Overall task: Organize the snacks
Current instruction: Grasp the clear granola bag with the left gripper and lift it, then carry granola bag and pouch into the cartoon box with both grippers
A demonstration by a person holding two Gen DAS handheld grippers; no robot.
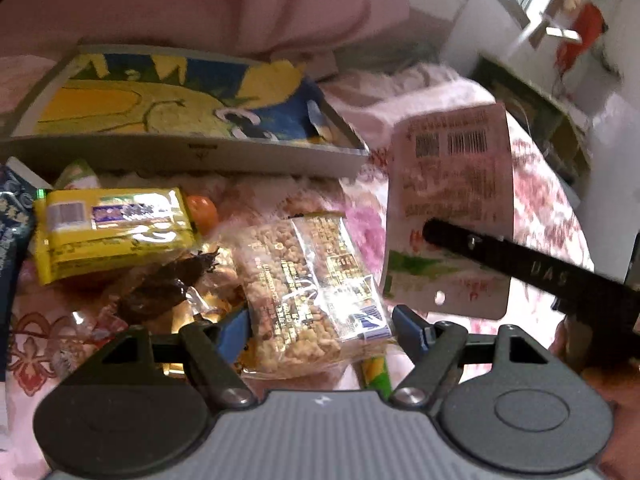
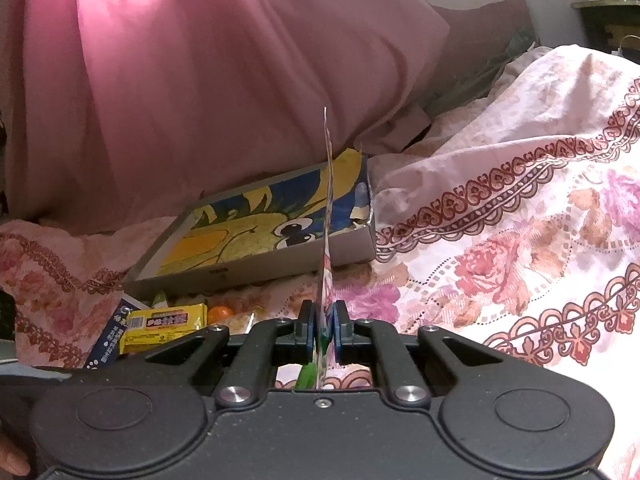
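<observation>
- While the right gripper (image 2: 323, 326) is clenched on a flat pink pouch (image 1: 450, 208), it holds that pouch edge-up above the bedspread (image 2: 520, 240), probably to carry it to the box (image 2: 256, 236)
- Seen from the left, the pouch shows its back: two barcodes and dense small print, too blurred to read; the right finger (image 1: 520, 264) across it bears the letters "DAS"
- Left gripper (image 1: 320, 326) hovers low over the snack heap with its jaws apart; a clear-wrapped cereal bar (image 1: 308, 292) lies between the blue pads, which do not seem to press it, so this looks like a pick being lined up
- Other snacks lie loose in front of the box: a yellow pack (image 1: 112, 232) with a barcode and purple label, something small and orange (image 1: 202, 210), dark wrapped sweets (image 1: 160, 288)
- Box sits open against a pink pillow (image 2: 200, 80), its floor printed with a yellow cartoon face on blue, and nothing is visibly in it yet
- Writing on the yellow pack looks Chinese and cannot be made out
</observation>
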